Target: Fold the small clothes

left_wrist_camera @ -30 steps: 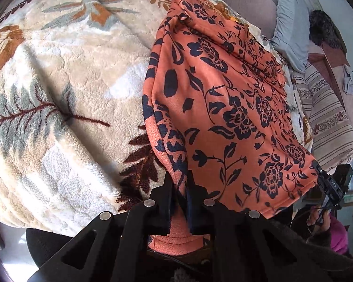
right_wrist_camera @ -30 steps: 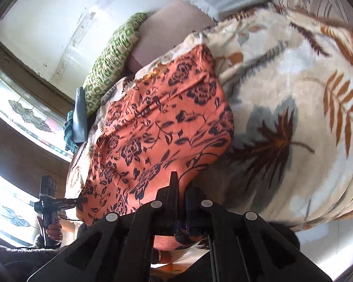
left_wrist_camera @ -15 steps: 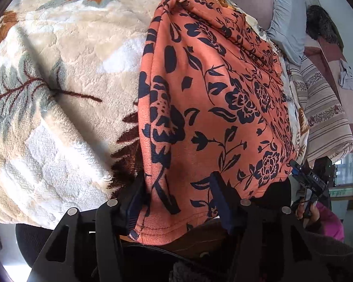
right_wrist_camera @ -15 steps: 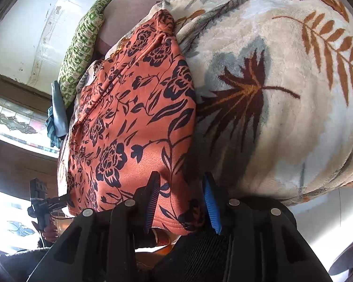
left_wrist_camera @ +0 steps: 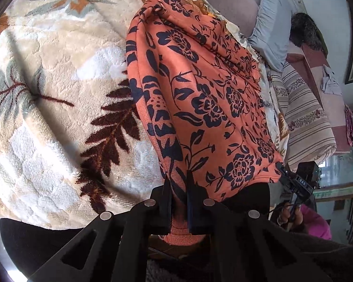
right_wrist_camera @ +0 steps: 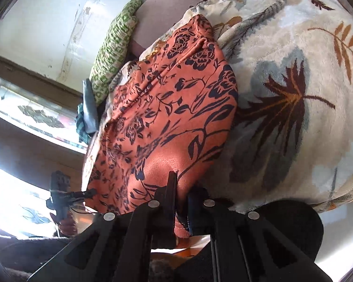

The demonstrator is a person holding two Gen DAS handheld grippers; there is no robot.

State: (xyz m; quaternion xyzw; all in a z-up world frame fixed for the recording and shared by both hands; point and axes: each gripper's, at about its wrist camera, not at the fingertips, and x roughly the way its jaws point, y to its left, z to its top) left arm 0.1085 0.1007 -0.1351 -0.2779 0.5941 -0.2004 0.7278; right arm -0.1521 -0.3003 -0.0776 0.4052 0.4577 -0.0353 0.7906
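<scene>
An orange garment point(left_wrist_camera: 207, 98) with a dark blue flower print lies on a cream leaf-patterned blanket point(left_wrist_camera: 47, 98). My left gripper point(left_wrist_camera: 178, 183) is shut on the garment's near left corner, and orange cloth bunches out below its pads. The right gripper point(left_wrist_camera: 285, 172) shows at the garment's other near corner, held by a hand. In the right wrist view the same garment point(right_wrist_camera: 167, 122) runs away from me, and my right gripper point(right_wrist_camera: 181, 185) is shut on its near hem. The left gripper point(right_wrist_camera: 89, 192) pinches the far corner there.
A blue-grey pillow point(left_wrist_camera: 268, 30) and a striped cover point(left_wrist_camera: 303, 108) lie to the right of the blanket. A green patterned cushion point(right_wrist_camera: 110, 54) leans at the head end beside a window point(right_wrist_camera: 30, 117). The blanket point(right_wrist_camera: 294, 94) spreads wide to the right of the garment.
Both grippers opened around the near hem half a second ago and have since shut on it again. The garment's near edge is now gathered and pulled taut between them.
</scene>
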